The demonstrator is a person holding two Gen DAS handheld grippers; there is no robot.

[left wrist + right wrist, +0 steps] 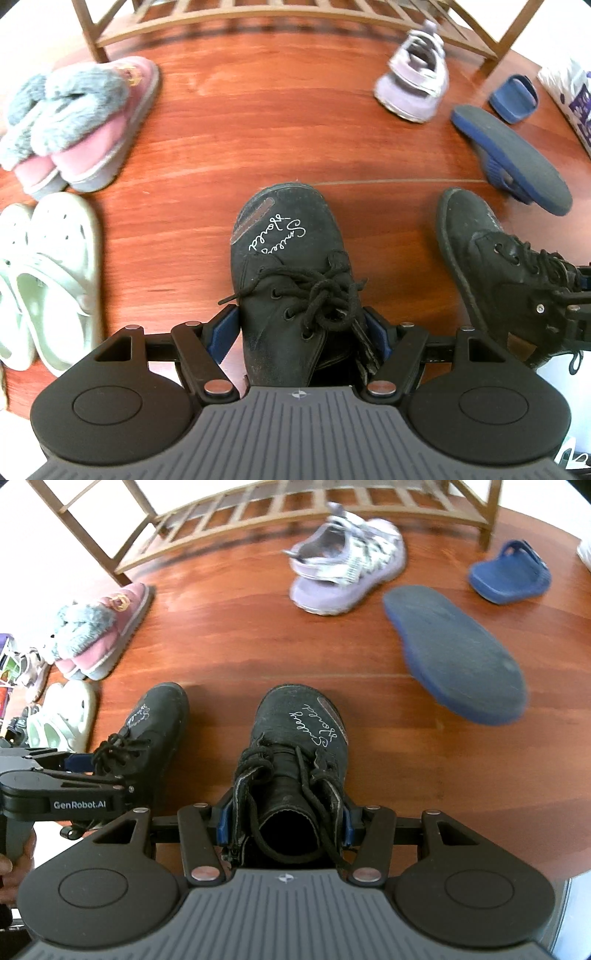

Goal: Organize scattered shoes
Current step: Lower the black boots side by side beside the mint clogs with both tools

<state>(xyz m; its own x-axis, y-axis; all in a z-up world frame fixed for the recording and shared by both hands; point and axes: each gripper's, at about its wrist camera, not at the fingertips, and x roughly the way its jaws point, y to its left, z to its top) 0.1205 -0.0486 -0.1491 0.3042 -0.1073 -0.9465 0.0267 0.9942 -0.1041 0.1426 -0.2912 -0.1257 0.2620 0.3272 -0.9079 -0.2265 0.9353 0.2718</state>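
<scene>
Each gripper, left gripper (pixel 299 328) and right gripper (pixel 283 821), clamps one of two black boots (pixel 288 258).

Matt suede boot (pixel 288 240) (glossy wood floor (pixel 258 129))

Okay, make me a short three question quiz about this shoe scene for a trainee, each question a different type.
1. True or false: each gripper is shut on a black boot.
2. Which shoe lies sole-up? A) lilac sneaker B) blue slide C) pink slipper
3. What wooden item stands at the far end of the floor?

Key:
1. True: left gripper holds the left boot, right gripper holds the right boot.
2. B, the blue slide.
3. The shoe rack.
</scene>
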